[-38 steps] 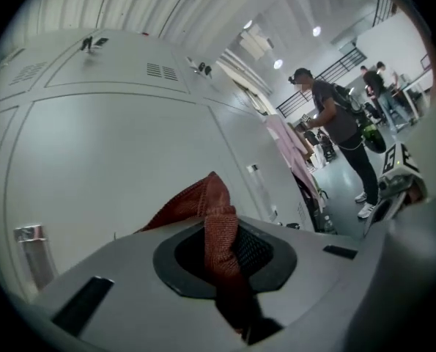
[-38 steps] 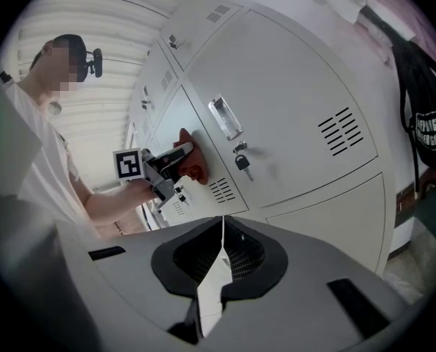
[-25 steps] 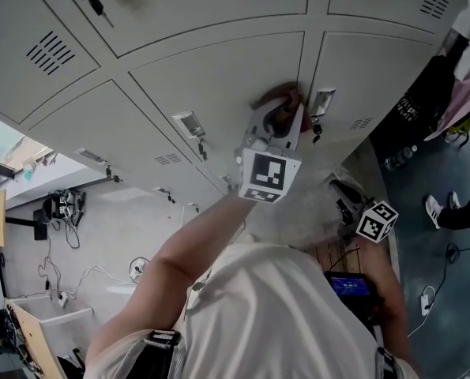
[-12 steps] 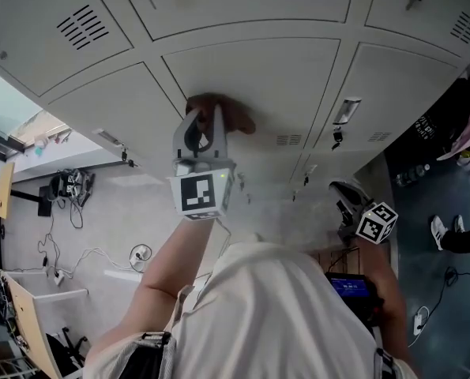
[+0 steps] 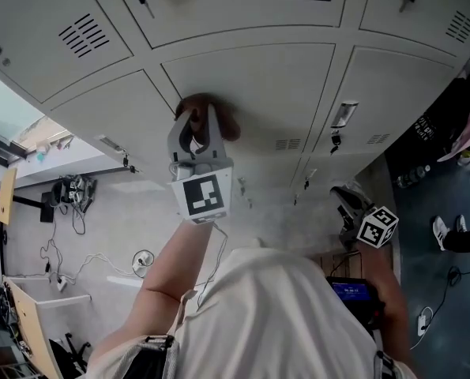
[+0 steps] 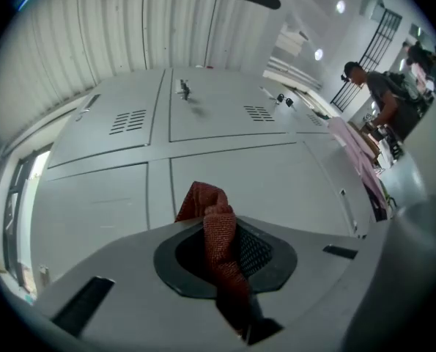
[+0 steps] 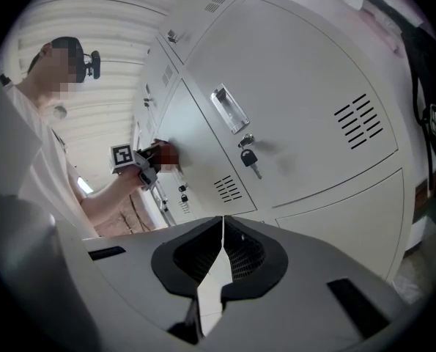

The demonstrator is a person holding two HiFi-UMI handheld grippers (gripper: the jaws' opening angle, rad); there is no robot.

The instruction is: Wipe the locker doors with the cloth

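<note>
Left claw (image 6: 219,233) pinching dark red cloth (image 6: 203,200) | swept left across grey metal locker door (image 5: 282,85): pass done | right claw (image 7: 221,248) closed, empty

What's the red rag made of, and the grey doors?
The cloth looks like woven or knitted fabric, matte: fine mesh texture, crumpled folds. The locker door looks like painted sheet metal, smooth pale grey, with punched vent slots.

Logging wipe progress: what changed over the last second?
The left gripper, shut on the cloth, swept leftward across the locker door, from its right edge to near its left edge. The right gripper, shut and empty, stayed low.
</note>
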